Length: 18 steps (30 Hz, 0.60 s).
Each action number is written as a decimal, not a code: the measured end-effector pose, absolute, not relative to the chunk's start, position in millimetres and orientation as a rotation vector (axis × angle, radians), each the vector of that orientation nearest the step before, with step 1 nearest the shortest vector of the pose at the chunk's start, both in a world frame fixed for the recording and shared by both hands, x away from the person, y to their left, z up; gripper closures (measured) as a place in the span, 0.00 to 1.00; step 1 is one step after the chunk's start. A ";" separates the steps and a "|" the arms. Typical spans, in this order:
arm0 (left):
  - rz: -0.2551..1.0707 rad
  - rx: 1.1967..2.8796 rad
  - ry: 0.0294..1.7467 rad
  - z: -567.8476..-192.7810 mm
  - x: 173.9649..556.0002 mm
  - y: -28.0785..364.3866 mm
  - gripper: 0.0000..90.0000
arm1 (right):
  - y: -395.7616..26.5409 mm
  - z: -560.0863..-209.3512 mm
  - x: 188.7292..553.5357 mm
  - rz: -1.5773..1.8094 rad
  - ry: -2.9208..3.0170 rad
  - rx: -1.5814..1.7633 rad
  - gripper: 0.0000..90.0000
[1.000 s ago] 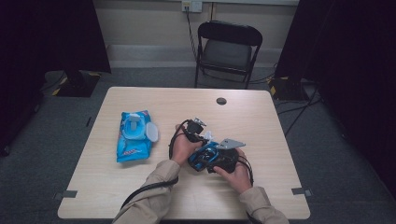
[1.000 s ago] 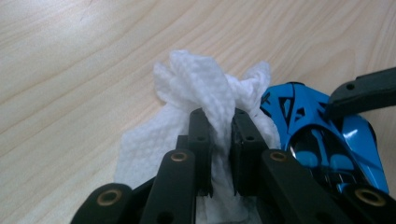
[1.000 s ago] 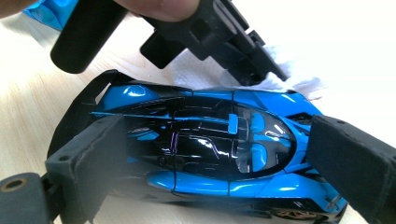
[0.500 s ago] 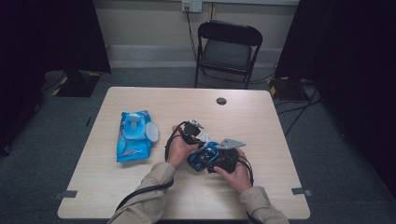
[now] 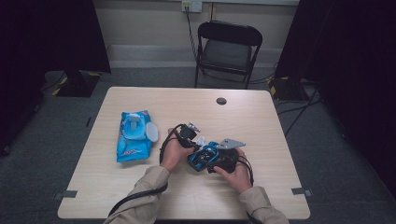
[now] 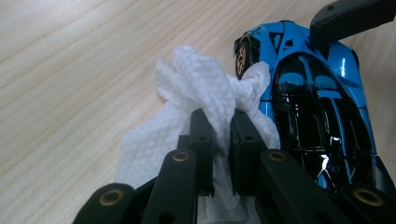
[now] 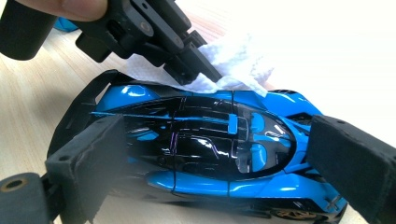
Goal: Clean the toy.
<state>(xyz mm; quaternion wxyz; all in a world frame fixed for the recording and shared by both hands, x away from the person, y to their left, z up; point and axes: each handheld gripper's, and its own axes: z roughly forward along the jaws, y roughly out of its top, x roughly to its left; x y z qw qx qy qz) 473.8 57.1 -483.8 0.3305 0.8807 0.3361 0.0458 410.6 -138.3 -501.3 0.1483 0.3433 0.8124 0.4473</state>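
Moved: nothing | left gripper (image 6: 217,123) pinches wipe (image 6: 205,93) against car (image 7: 210,144) | right gripper (image 7: 224,158) clamps car lengthwise

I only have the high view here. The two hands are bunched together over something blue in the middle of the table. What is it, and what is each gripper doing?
Observer: It is a blue and black toy car, lengthwise between the right gripper's pads.
Operator: Are they pressing on it?
Observer: The pads meet its nose and tail, so it looks clamped.
Operator: And the left one?
Observer: The left gripper pinches a white wipe against the car's side.
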 end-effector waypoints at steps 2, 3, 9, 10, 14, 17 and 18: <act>0.121 2.312 0.877 -483.3 472.8 58.6 0.91 | -138.3 -501.4 410.5 1.287 2.336 0.987 0.06; 0.115 2.315 0.879 -482.8 472.4 59.5 0.91 | -138.4 -501.5 410.4 1.288 2.335 0.987 0.06; 0.104 2.331 0.879 -482.3 469.2 66.0 0.91 | -138.5 -501.4 410.6 1.289 2.337 0.986 0.06; 0.100 2.328 0.879 -482.6 468.3 67.1 0.91 | -138.5 -501.5 410.6 1.289 2.336 0.985 0.06; 0.108 2.329 0.881 -482.3 464.5 71.5 0.91 | -138.7 -501.7 410.4 1.293 2.335 0.985 0.06; 0.105 2.327 0.888 -482.7 462.4 76.1 0.91 | -138.7 -501.6 410.6 1.292 2.337 0.983 0.06; 0.100 2.324 0.890 -482.8 461.7 77.2 0.91 | -138.7 -501.6 410.6 1.291 2.337 0.983 0.06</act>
